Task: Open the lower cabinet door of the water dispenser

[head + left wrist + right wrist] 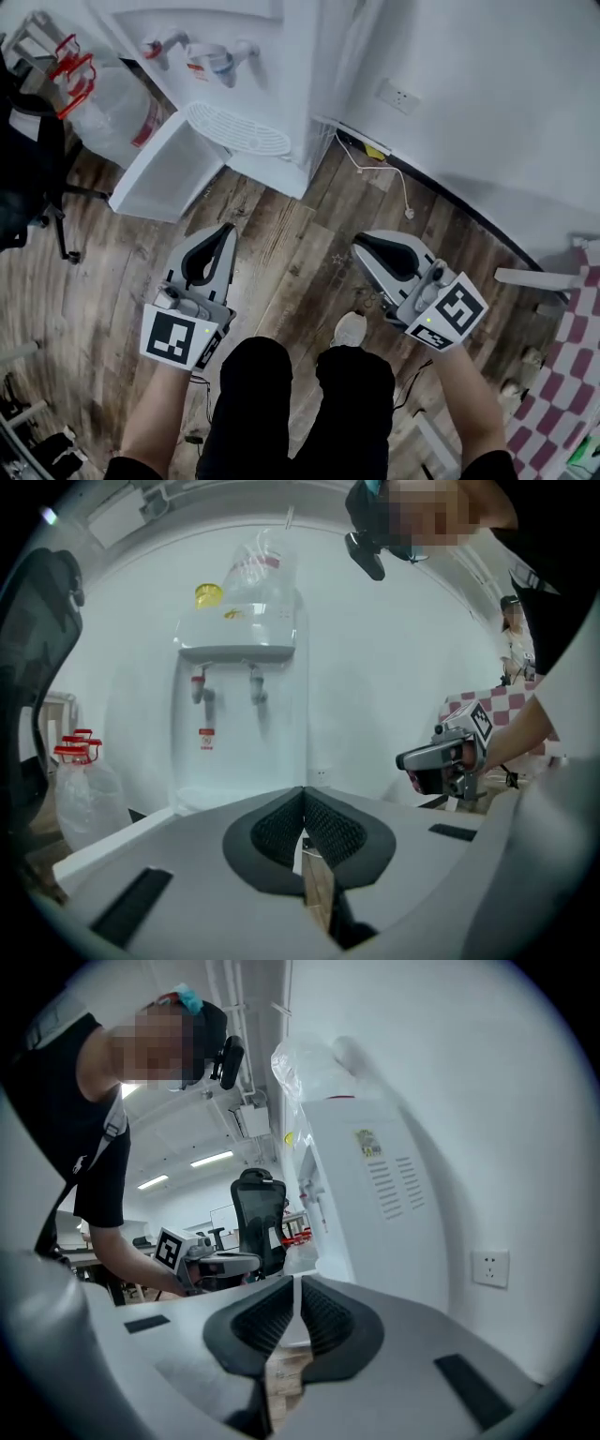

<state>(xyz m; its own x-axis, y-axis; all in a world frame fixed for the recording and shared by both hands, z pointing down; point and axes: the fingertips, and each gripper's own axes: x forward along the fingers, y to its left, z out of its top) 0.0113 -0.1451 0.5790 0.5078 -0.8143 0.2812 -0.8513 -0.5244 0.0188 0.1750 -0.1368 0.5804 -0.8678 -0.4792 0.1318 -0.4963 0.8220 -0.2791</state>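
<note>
Left hand-held gripper (225, 232) and right hand-held gripper (361, 246), jaws together, held nothing. Head view showed the lower cabinet door (167, 171) swung open; left gripper view added the bottle (255, 574) atop the water dispenser (239, 719).

I see a white water dispenser (291, 94) at twelve o'clock, brown wood-grain floor (281, 244), and a red-and-white checked cloth (567, 366) at four o'clock.

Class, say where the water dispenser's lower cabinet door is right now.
In the head view, upper left: the cabinet door hangs open from the water dispenser, next to the clear water jug and beyond the left gripper.
</note>
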